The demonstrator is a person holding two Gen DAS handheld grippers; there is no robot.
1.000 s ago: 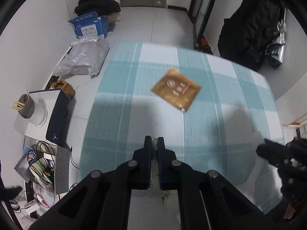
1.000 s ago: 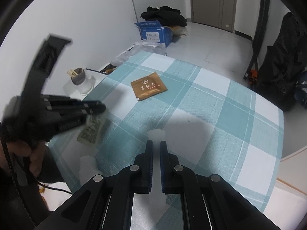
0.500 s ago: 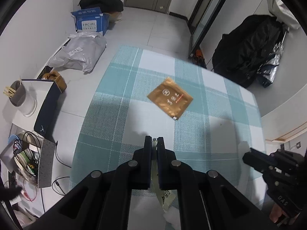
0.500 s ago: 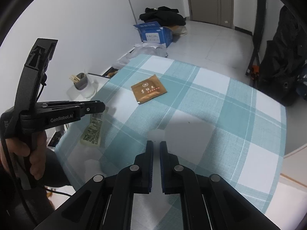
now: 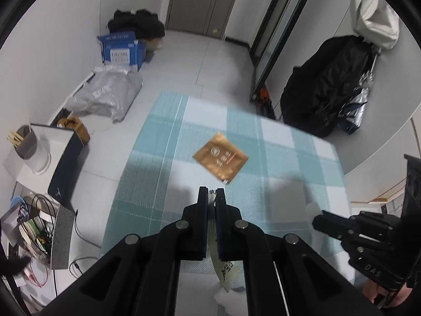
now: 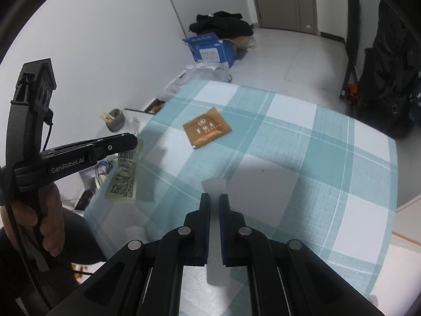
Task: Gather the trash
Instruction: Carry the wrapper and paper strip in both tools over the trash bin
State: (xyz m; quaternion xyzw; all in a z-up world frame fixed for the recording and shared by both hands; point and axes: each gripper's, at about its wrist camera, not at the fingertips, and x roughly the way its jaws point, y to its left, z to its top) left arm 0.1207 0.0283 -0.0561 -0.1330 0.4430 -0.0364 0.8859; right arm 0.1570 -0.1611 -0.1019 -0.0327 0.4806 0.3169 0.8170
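Wrapper point(image 6: 123, 176), pale with black print, hangs pinched in the left gripper point(image 5: 211, 193); right gripper point(image 6: 214, 197) clamps a blurred translucent strip point(image 6: 214, 184).

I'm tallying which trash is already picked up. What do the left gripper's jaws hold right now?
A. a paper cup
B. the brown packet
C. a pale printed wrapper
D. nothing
C: the left gripper is shut on a pale printed wrapper that hangs from it, while the brown packet lies on the checked tablecloth.
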